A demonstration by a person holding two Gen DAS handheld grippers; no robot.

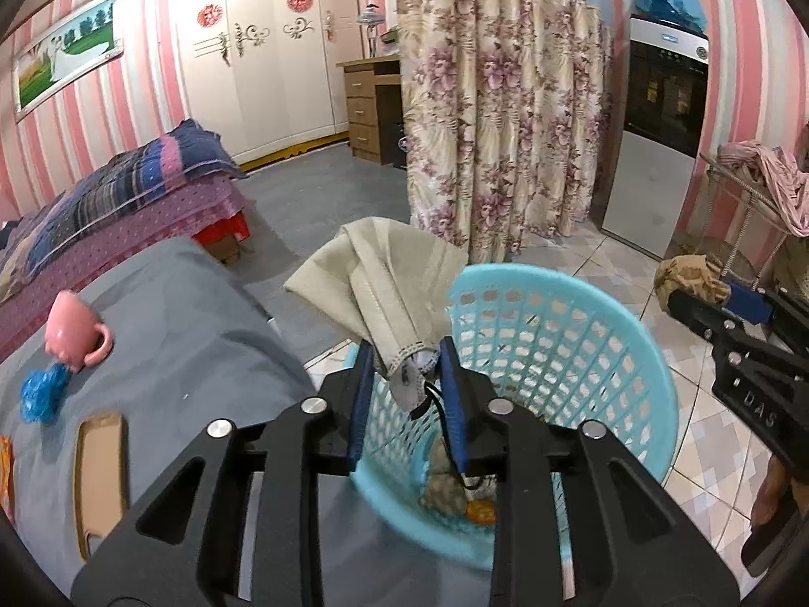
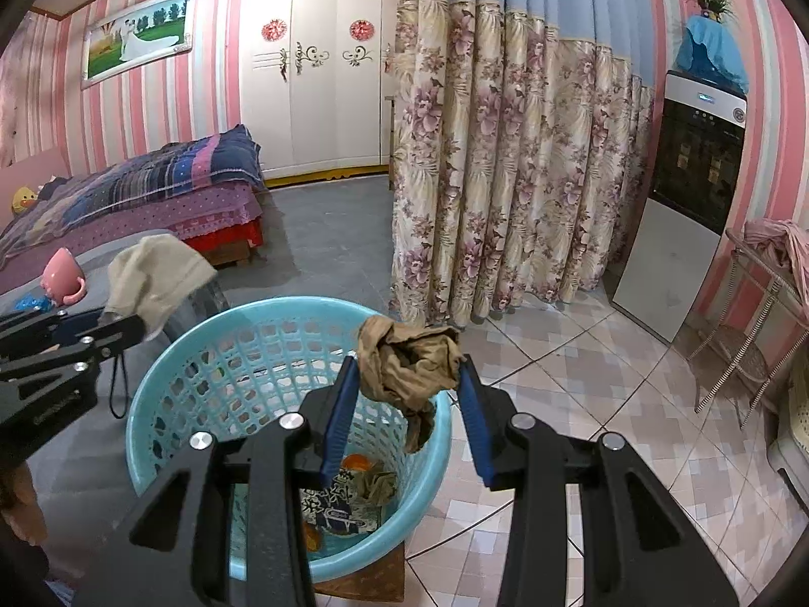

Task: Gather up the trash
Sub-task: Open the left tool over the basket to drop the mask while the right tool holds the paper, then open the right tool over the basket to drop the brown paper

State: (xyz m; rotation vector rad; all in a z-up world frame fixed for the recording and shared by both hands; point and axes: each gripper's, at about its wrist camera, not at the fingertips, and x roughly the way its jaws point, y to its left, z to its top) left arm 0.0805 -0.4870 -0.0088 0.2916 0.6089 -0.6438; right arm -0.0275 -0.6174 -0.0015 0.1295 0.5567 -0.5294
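Observation:
My left gripper point(image 1: 406, 349) is shut on a beige cloth point(image 1: 384, 273) with a lace edge and a black cord. The cloth stands up out of the blue pads, over the near rim of a light blue plastic basket point(image 1: 556, 334). My right gripper point(image 2: 408, 361) is shut on a crumpled brown rag point(image 2: 404, 354) above the basket's far rim point(image 2: 167, 404). A tail of the rag hangs down toward the inside. Orange peel point(image 2: 356, 463) and a patterned wrapper point(image 2: 333, 506) lie at the basket's bottom. Each gripper also shows at the edge of the other's view.
Left of the basket is a grey-covered table point(image 1: 202, 334) with a pink cup point(image 1: 76, 336), a blue crumpled wad point(image 1: 40, 394) and a tan board point(image 1: 98, 475). A bed point(image 2: 151, 187), a floral curtain point(image 2: 505, 177), a tall appliance point(image 2: 692, 202) and a wire rack point(image 2: 758, 303) ring the tiled floor.

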